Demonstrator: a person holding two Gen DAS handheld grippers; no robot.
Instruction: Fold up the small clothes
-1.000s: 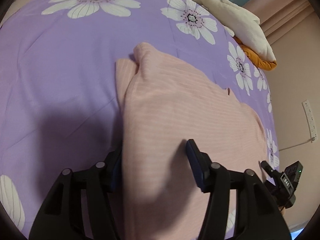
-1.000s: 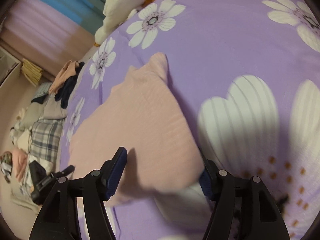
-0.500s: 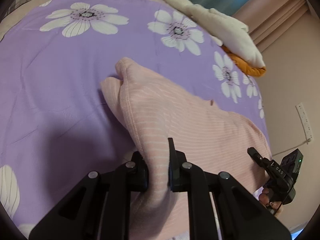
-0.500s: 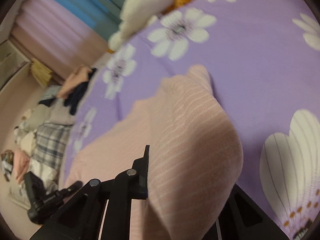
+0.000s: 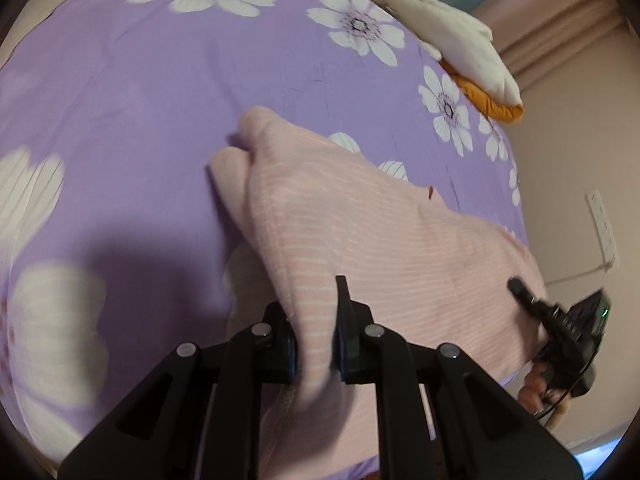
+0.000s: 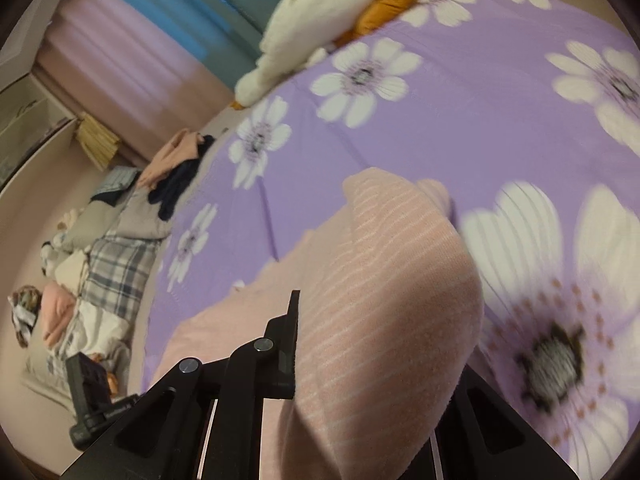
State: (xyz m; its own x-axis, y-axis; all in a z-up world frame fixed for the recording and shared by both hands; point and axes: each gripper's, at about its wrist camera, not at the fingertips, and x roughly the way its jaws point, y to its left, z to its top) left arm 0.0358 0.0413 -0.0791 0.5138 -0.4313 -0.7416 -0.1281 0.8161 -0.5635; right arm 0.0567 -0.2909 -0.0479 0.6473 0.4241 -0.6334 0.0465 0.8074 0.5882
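On the bed, over a purple bedspread printed with white flowers, lies a pink garment with thin pale stripes. Its far end rests flat on the spread, with a narrow folded corner pointing away from the cameras; its near edge is raised off the fabric.

Left hand-held gripper: jaws drawn close together, pinching a bunched fold of the pink garment between them. Cloth spills out below the fingers toward the lens. Left wrist view also catches the right hand-held gripper at lower right, beside the garment's far corner, with part of a hand under it.

Right hand-held gripper: only the left finger shows clearly; the other side is covered by the garment, which drapes over it in a rounded hump. The visible finger presses against the cloth, so the grip appears closed on the garment's edge. Image is motion-blurred at the right side, over a large flower.

Surroundings: a cream and orange plush toy sits at the head of the bedspread. A heap of mixed clothes, including a plaid piece, lies beyond the edge of the spread in the right wrist view. Pink and blue curtains hang behind. A white power strip is fixed on the wall in the left wrist view.
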